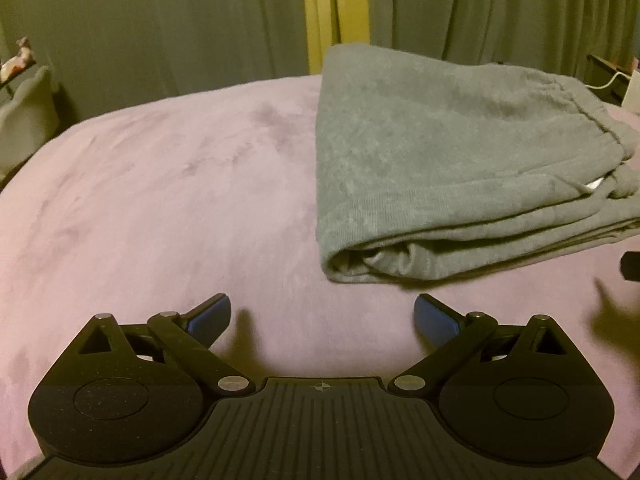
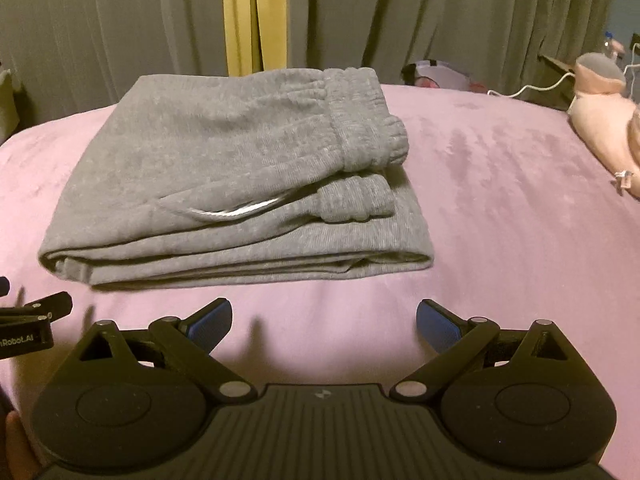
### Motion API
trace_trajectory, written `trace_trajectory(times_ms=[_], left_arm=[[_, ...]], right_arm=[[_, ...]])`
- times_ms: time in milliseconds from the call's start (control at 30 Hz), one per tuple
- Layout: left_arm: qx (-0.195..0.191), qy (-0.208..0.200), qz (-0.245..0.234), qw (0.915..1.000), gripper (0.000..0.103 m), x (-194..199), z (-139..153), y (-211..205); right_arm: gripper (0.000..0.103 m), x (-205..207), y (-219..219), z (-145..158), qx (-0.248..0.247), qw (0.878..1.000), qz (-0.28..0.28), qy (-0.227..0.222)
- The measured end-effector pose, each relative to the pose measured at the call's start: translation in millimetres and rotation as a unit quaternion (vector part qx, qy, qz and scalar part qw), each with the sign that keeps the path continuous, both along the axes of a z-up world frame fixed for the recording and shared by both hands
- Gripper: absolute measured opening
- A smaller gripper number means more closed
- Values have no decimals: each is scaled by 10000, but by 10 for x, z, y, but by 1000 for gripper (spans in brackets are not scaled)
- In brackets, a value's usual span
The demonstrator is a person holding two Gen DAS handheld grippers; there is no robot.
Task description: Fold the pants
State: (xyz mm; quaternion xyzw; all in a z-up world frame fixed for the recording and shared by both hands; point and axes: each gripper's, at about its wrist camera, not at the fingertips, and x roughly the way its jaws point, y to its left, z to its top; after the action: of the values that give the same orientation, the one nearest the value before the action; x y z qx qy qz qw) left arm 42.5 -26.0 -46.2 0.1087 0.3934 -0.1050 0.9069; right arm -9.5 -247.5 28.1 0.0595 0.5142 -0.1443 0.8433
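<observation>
A pink bed (image 2: 500, 216) fills the room before grey curtains (image 2: 440, 12). Grey pants (image 2: 224, 168) lie folded on it, near both claws. The left claw (image 1: 323, 314) and right claw (image 2: 324, 320) gape wide, holding nothing.

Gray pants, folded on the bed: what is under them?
The gray pants lie in a stacked bundle directly on the pink blanket, which shows all around them. The bottom layers and anything between the folds are covered. Both the left gripper and right gripper are open, clear of the cloth.
</observation>
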Motion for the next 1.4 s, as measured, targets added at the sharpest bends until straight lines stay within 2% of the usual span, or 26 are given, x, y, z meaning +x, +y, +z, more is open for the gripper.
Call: trace_trajectory(times_ms=[167,300,500,733,933,1400], left_arm=[[82,-66,-136,9999,101,-165,150,-46],[-81,-83,-166,9998,101,-237,279,-50],[-170,-94,-368,9991,101,-277,355,-142],[-524,39,-591,9969,102,-252,319,-217],[-458,74,-418,9980,102,-171,235,-251],[-480,337,-272,9979,102,-43,60,-250]], right_arm=[[99,-113,310,151,-510,9972,478,-263],[99,-163,440,209,-584,9954,680,-329],[99,-156,431,266,-478,9970,569,-237],[99,-73,266,245,-344,9990,206,-214],[99,12,326,165,-642,9966,458,-236],[99,87,320,26,-453,9975,532,-45]])
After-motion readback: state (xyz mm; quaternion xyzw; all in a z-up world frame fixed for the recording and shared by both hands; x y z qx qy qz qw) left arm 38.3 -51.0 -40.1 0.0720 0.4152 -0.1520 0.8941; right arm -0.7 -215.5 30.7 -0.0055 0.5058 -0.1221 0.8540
